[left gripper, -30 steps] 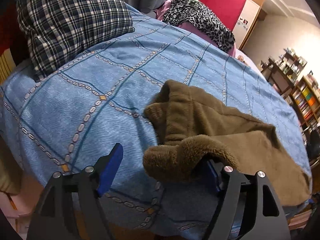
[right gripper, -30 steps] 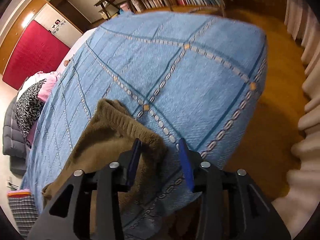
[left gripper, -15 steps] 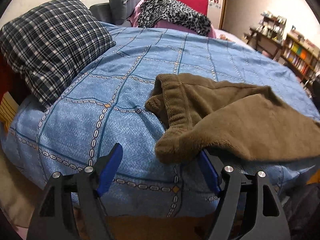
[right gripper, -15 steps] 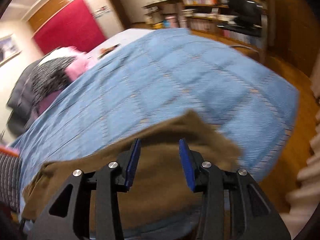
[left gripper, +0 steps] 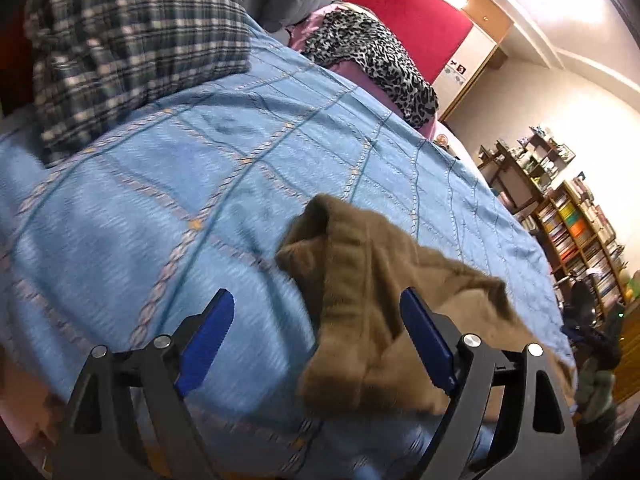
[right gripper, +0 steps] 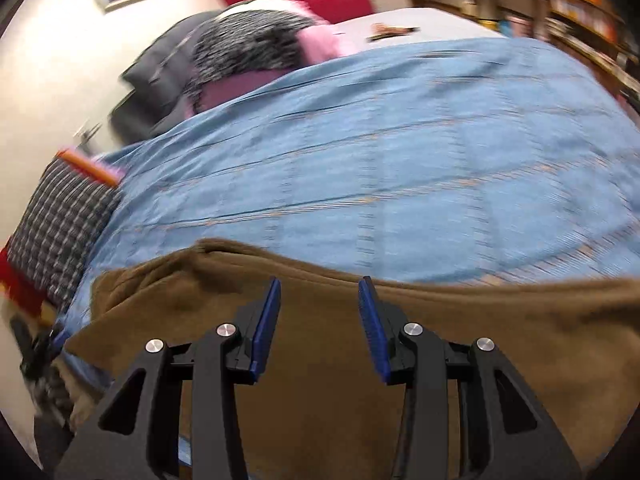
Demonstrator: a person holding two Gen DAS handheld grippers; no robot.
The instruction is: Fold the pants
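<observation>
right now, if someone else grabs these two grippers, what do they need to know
Left hand-held gripper: open, with a bunched end of the brown pants between its fingers, nothing clamped.
Right hand-held gripper: open, over the flat stretch of the pants, gripping nothing.
The pants lie along the near edge of the blue bedspread, with the plaid pillow beyond.
Done: pants laid across the bed.
Left: no neat fold shows yet; grip both ends and fold.
</observation>
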